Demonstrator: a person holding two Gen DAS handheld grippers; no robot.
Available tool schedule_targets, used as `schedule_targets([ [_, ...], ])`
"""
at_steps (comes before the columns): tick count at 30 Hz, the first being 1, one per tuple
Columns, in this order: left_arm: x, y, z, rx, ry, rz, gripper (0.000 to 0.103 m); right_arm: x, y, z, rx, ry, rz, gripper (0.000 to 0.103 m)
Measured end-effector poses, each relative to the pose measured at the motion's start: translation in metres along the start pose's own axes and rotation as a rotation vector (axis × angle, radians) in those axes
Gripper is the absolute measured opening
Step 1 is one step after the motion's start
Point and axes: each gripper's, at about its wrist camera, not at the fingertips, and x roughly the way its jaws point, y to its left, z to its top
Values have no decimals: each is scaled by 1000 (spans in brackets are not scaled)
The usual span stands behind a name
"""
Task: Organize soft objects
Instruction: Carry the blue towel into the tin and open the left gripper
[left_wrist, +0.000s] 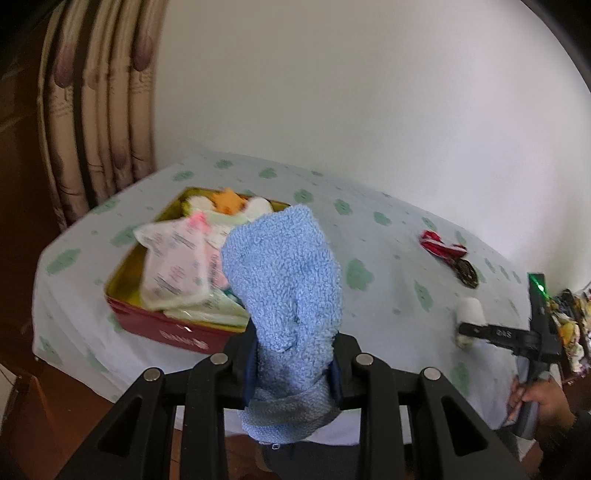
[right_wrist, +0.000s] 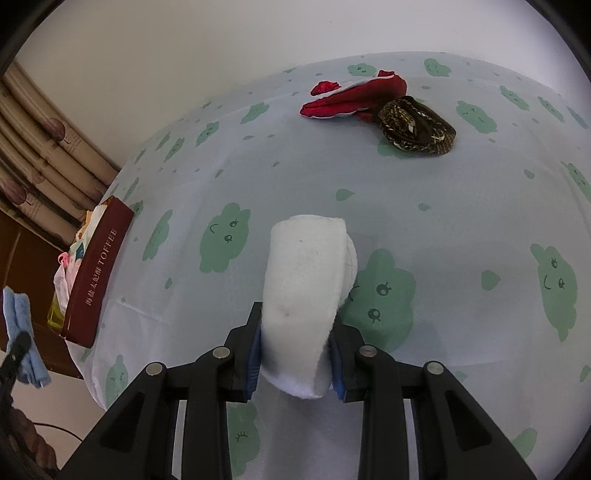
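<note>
My left gripper (left_wrist: 294, 363) is shut on a fluffy blue cloth (left_wrist: 286, 280), which stands up between the pads in front of a red tin box (left_wrist: 168, 330). The box holds several pale soft items (left_wrist: 177, 266) and an orange piece (left_wrist: 229, 201). My right gripper (right_wrist: 295, 360) is shut on a folded white cloth (right_wrist: 306, 288) that rests on the table. In the left wrist view the right gripper (left_wrist: 463, 328) and its white cloth (left_wrist: 471, 314) show at the right. A red cloth (right_wrist: 351, 98) and a dark patterned roll (right_wrist: 417, 125) lie at the far side.
A tablecloth (right_wrist: 461, 221) with green cloud faces covers the table. The red box (right_wrist: 98, 273) sits at its left edge in the right wrist view, the blue cloth (right_wrist: 20, 332) beside it. Patterned curtains (left_wrist: 96, 122) hang at the left. A person's hand (left_wrist: 543, 398) holds the right gripper.
</note>
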Motion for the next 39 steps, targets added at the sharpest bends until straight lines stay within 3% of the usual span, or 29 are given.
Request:
schedule_targets([
  [6,7,23,15,0,-22,70,30,0,1,0,4,0,-1,28],
  [15,29,44,26,4,-1,117,30,1,1,-1,8,-1,1,29],
  [26,68,60,43,28,60,59,31,0,-2,-1,12,-5,15,29],
  [33,98,51,55,138,137,6,31,0,-4,-1,16,-5,25,29],
  [39,118,41,58,219,176,12,31,0,-6,-1,27,-4,37,29],
])
